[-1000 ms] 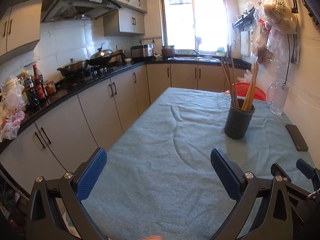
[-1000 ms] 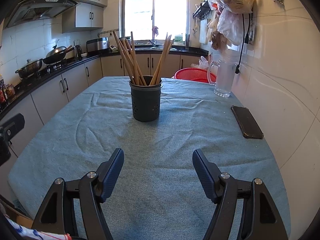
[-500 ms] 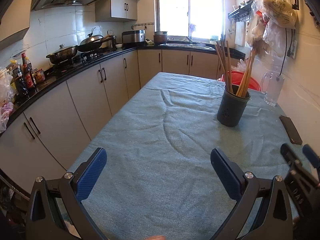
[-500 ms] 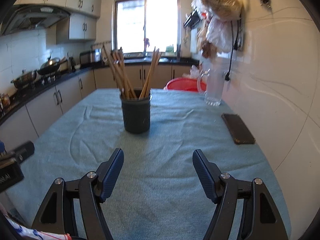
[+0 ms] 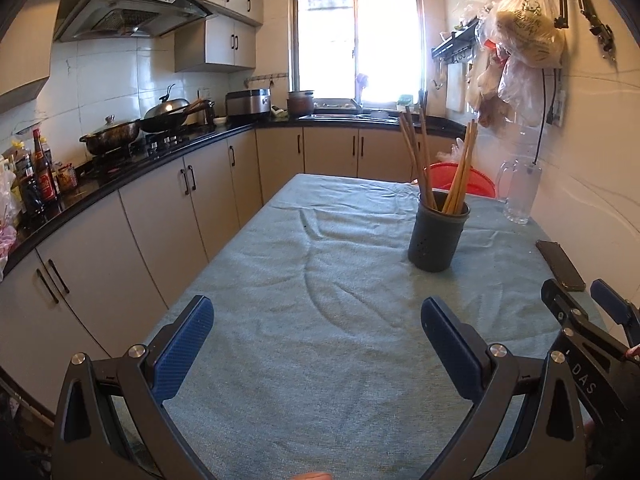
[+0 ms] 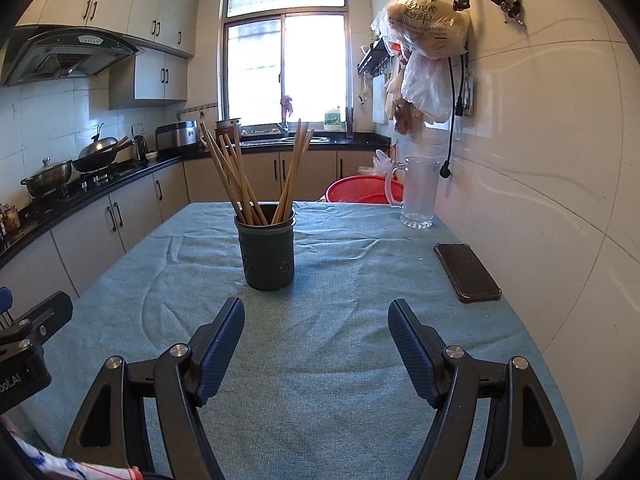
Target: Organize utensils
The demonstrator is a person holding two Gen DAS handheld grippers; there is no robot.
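a: status? where are the wooden chopsticks (image 6: pixel 244 184)?
b: all upright in the dark perforated holder (image 6: pixel 267 256), mid desk (image 6: pixel 340 344). none loose. looks done.
a: tongs?
b: left tongs (image 5: pixel 316 354) and right tongs (image 6: pixel 316 346) both spread wide, empty.

home kitchen | range hood (image 5: pixel 128 16) over gas hob with lidded wok (image 5: pixel 168 114) and pot (image 5: pixel 110 136) | black countertop (image 5: pixel 168 156) on beige cabinets | rice cooker (image 5: pixel 248 102) | sink under window (image 5: pixel 356 44) | sauce bottles (image 5: pixel 40 168) | cloth-covered table (image 5: pixel 320 320)
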